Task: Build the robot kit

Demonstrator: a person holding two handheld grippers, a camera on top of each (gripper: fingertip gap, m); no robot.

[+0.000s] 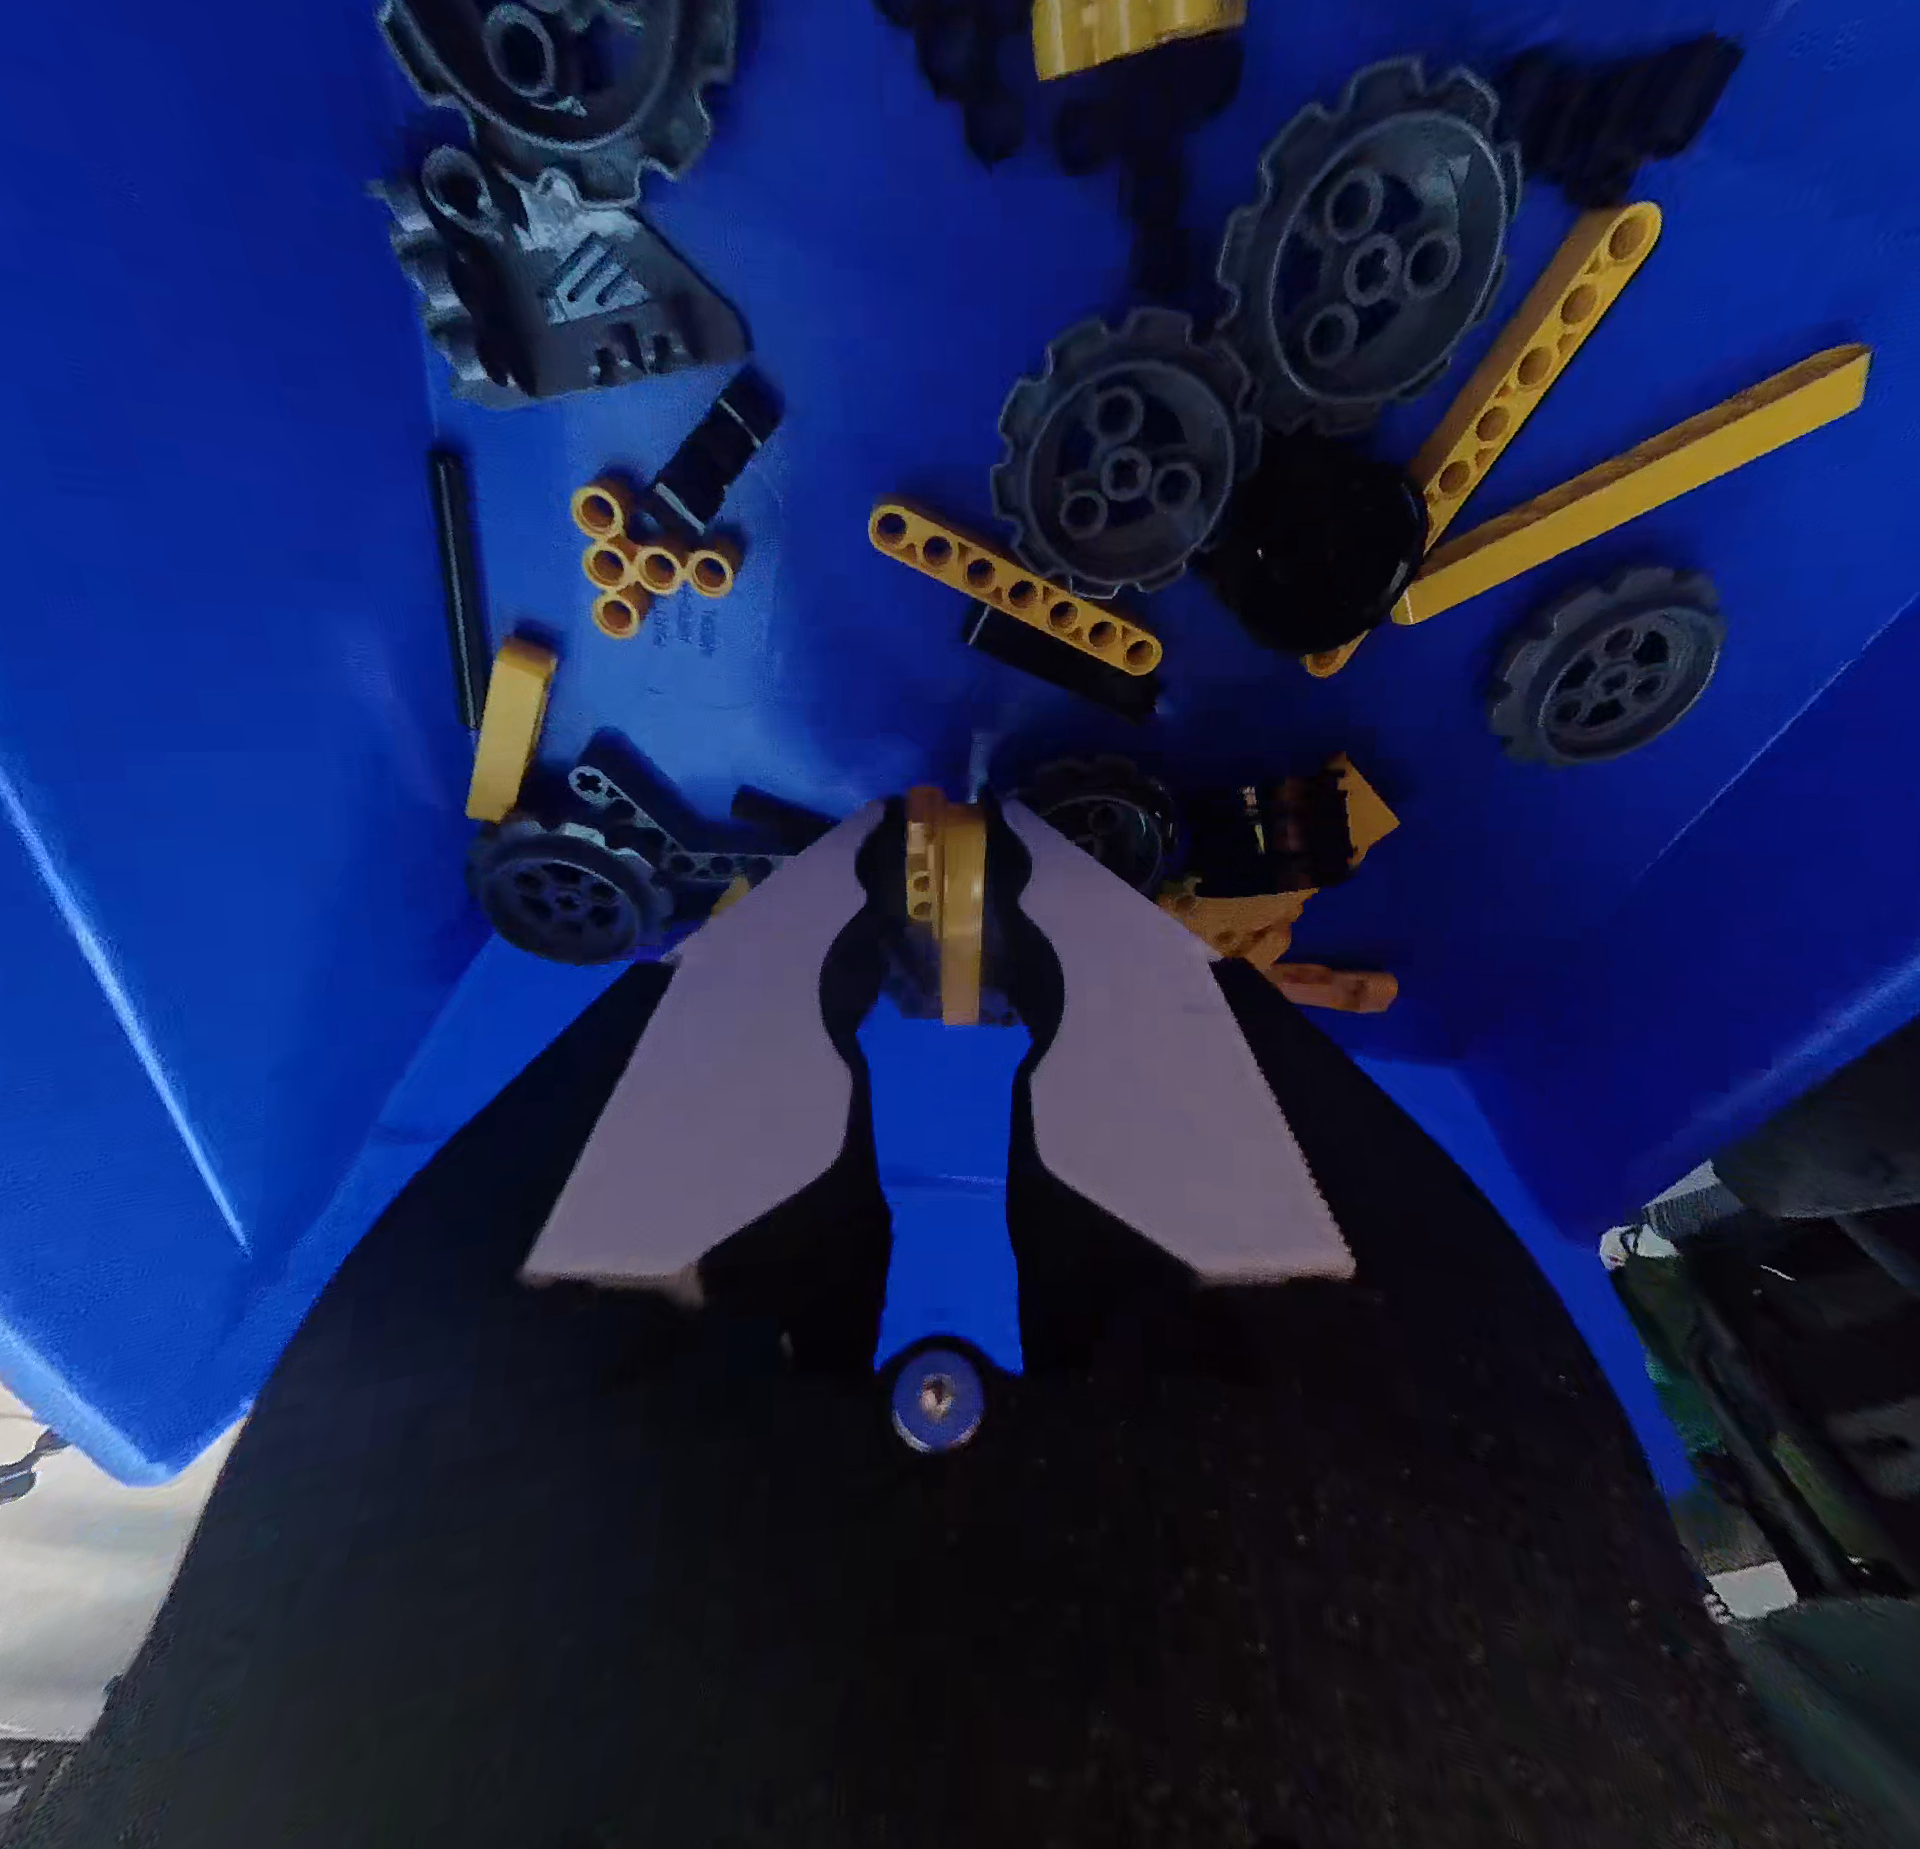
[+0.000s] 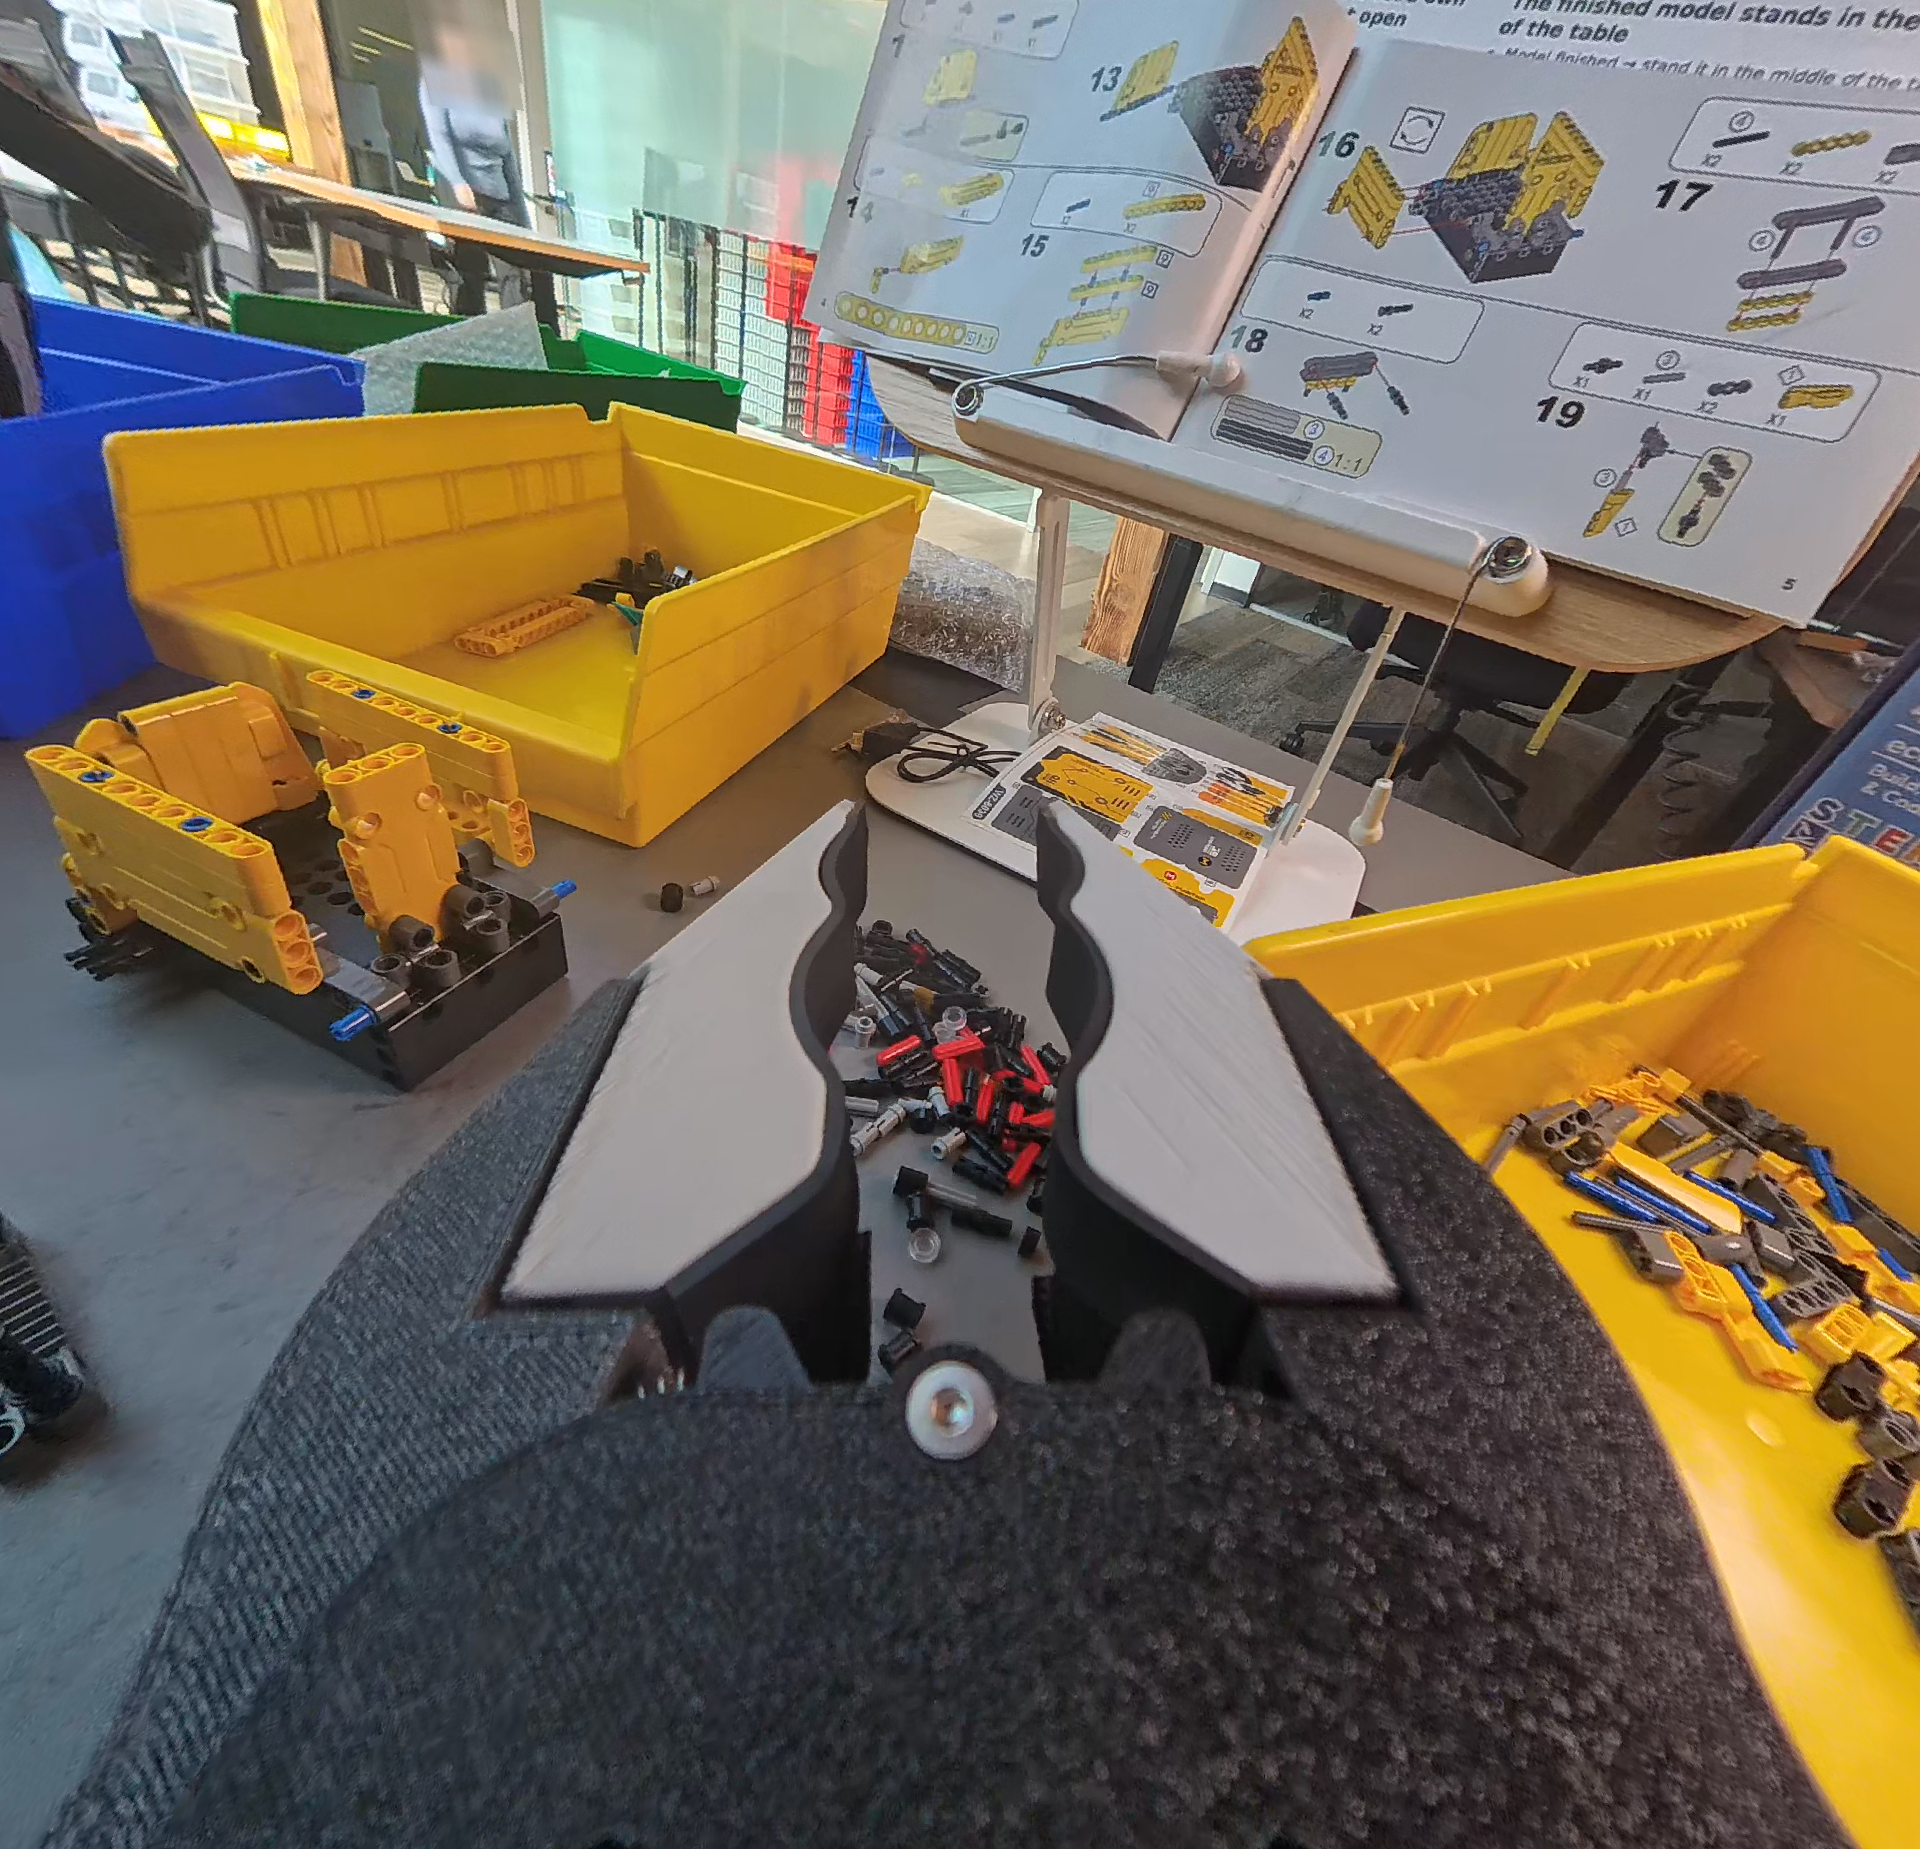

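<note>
Left gripper (image 1: 943, 843) down in blue bin (image 1: 208, 449), jaws pinched on a yellow piece (image 1: 956, 906) among loose gears; right gripper (image 2: 951, 843) empty, jaws narrowly apart over pin pile (image 2: 966, 1082) on counter, half-built yellow model (image 2: 281, 864) alongside.

A half-built yellow and black model (image 2: 291, 874) is set on a grey table (image 2: 208, 1176); just behind it a yellow bin (image 2: 769, 698) is placed, and a blue bin (image 2: 62, 511) behind to its left; to its right a heap of red and black pins (image 2: 966, 1072) is spread; farther right an instruction booklet (image 2: 1455, 272) is propped on a stand; grey toothed wheels (image 1: 1127, 449), yellow beams (image 1: 1013, 589) and a yellow rounded piece (image 1: 956, 916) on edge are seen in the left wrist view's blue bin.
</note>
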